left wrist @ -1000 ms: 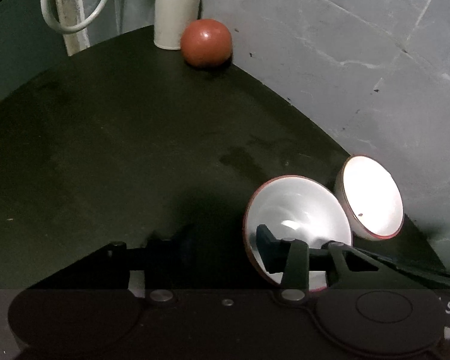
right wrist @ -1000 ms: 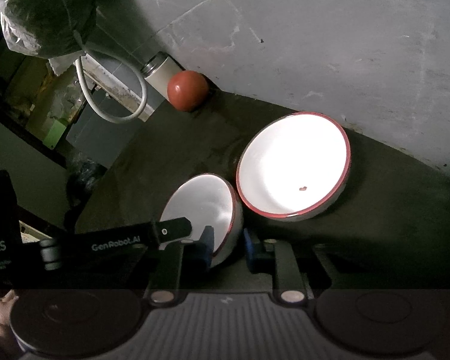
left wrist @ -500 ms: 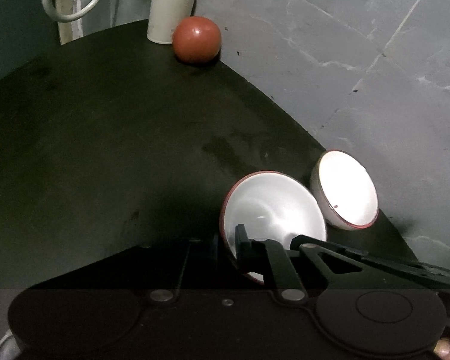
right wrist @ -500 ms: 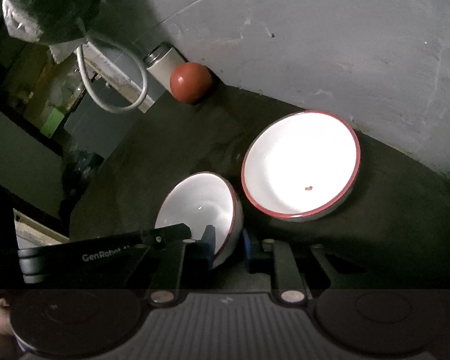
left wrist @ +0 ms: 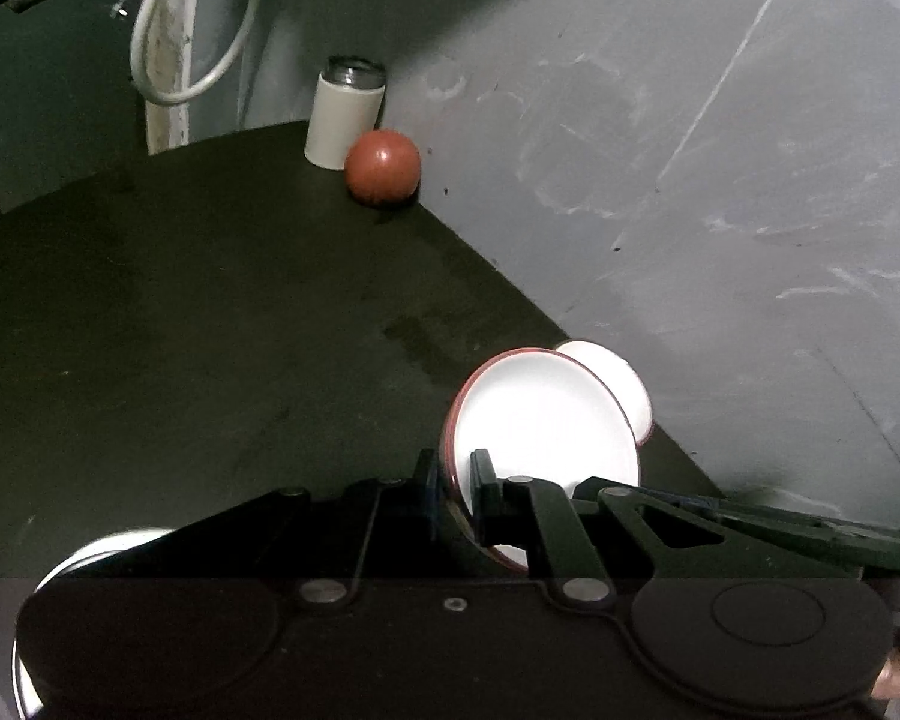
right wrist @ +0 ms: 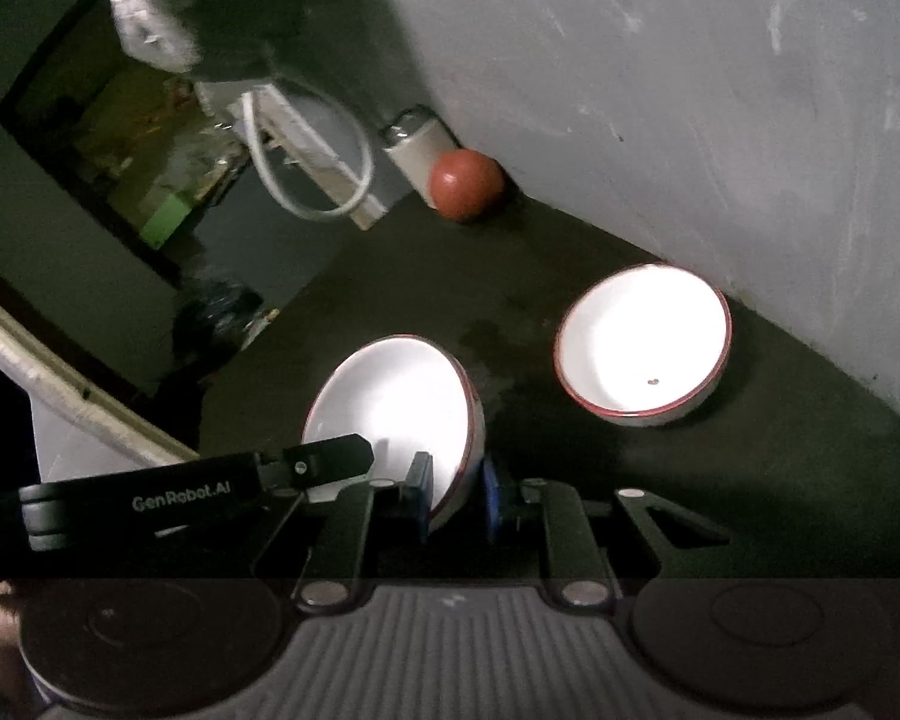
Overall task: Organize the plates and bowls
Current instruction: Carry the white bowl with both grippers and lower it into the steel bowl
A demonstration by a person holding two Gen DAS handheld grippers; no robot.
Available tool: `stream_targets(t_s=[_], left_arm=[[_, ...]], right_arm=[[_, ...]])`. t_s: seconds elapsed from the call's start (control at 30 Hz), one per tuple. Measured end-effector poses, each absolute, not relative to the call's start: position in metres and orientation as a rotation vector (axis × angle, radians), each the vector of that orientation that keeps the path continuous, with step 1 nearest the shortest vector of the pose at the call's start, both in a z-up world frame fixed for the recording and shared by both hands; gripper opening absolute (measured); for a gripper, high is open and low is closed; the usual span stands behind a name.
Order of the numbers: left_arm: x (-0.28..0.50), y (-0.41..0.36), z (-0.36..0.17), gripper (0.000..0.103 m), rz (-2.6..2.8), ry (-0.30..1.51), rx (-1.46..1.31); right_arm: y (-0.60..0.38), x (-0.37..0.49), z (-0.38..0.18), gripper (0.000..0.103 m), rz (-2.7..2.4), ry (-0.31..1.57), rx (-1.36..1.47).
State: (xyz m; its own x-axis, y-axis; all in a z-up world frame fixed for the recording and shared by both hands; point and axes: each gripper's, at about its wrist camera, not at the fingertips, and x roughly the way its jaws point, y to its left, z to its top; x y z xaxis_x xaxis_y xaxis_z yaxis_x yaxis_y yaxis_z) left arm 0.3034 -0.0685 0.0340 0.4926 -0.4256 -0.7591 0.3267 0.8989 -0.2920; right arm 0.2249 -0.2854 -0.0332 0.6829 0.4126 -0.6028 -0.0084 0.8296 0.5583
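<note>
A small white bowl with a red rim (left wrist: 546,426) (right wrist: 399,396) is held tilted above the dark table (left wrist: 210,330). My left gripper (left wrist: 453,495) is shut on its rim from one side. My right gripper (right wrist: 456,495) is shut on the rim from the other side. A larger white bowl with a red rim (right wrist: 642,348) sits upright on the table by the wall; in the left wrist view only its edge (left wrist: 621,378) shows behind the held bowl. A pale round plate edge (left wrist: 96,546) shows at the bottom left, mostly hidden.
A red-brown ball (left wrist: 382,167) (right wrist: 466,184) and a white canister with a metal lid (left wrist: 345,111) (right wrist: 417,147) stand at the table's far corner by the grey wall (left wrist: 660,150). A white hose loop (left wrist: 192,42) hangs behind the table.
The small bowl, held by both grippers, has been lifted and drawn away from the larger bowl. The left gripper closed on its rim over the last second.
</note>
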Motion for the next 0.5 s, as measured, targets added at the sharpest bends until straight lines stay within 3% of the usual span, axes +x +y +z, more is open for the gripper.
stream_targets(t_s=[0.5], left_arm=[[0.215,-0.053,0.034,0.011,-0.442,0.988,-0.209]], right_arm=[[-0.286,0.153,-0.012,0.019,0.404,0.864,0.437]])
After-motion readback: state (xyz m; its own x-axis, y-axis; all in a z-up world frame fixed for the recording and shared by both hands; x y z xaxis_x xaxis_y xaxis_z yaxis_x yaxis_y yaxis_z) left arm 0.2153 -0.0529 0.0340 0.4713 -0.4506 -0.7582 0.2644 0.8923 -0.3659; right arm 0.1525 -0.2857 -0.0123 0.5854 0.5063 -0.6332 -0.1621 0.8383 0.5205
